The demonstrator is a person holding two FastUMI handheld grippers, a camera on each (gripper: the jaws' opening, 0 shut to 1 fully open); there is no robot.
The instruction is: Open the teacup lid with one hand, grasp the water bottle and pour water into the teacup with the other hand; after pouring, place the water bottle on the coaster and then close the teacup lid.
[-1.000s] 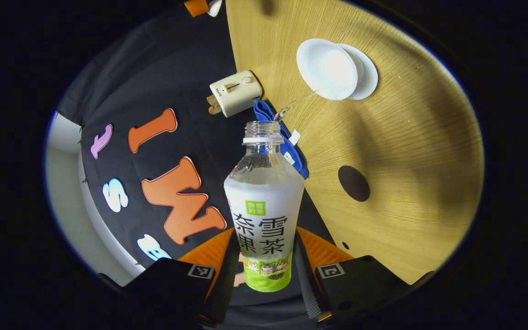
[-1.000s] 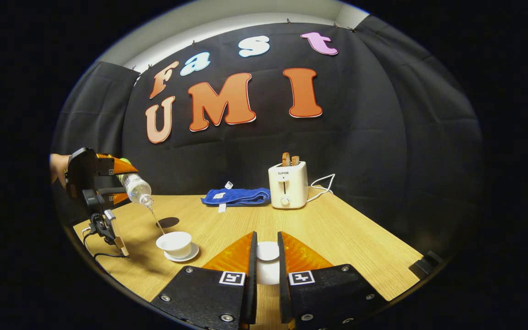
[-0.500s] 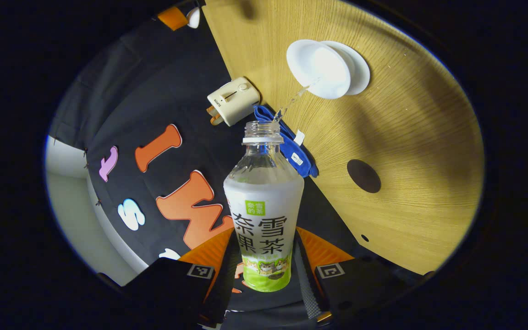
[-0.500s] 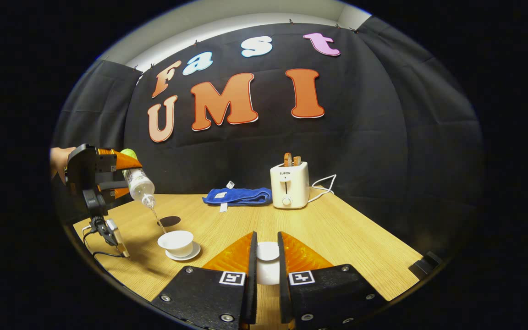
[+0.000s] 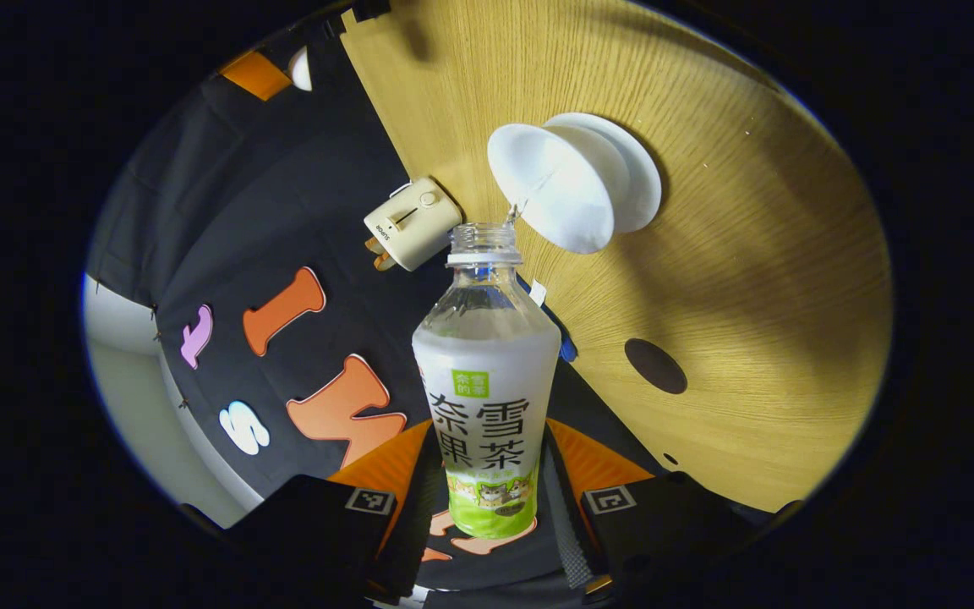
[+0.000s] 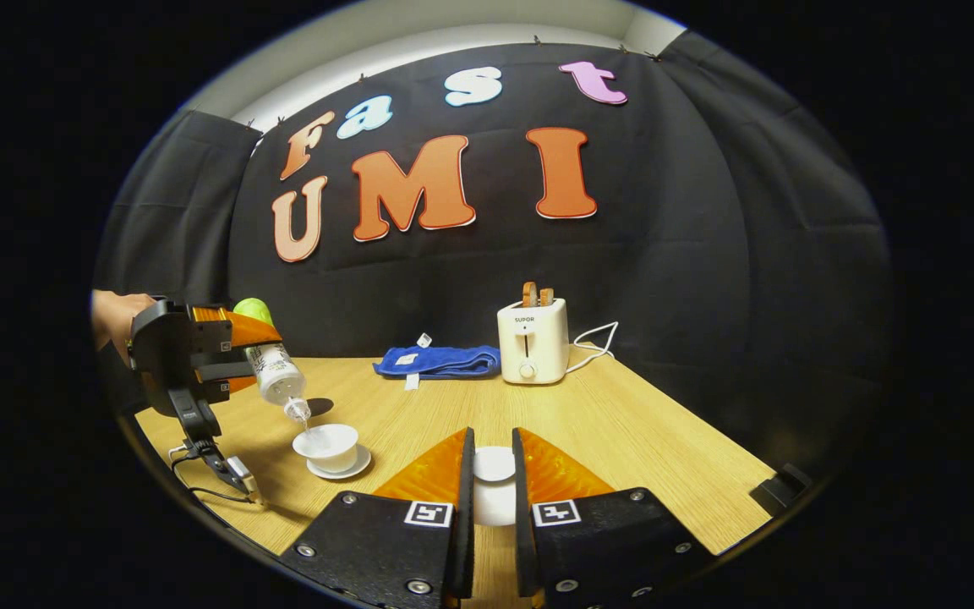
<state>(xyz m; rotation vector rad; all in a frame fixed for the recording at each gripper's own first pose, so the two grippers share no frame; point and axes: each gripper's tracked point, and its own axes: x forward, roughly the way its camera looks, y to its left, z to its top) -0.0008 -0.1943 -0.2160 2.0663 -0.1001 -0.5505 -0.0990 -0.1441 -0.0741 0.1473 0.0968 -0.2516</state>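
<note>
While the left gripper [image 6: 238, 355] clamps the water bottle [image 5: 487, 381], tilted mouth-down just above the teacup [image 6: 328, 446] at near left, pouring is underway; water in cup, amt unclear. Right gripper [image 6: 491, 474] pinches the lid [image 6: 494, 465]. Next: right the bottle, set on coaster [image 5: 655, 366].

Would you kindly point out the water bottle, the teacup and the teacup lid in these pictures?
water bottle [image 5: 487, 372]: left gripper view, on its label.
teacup [image 6: 328, 441]: right gripper view, on its rim.
teacup lid [image 6: 494, 463]: right gripper view, on its top.
</note>
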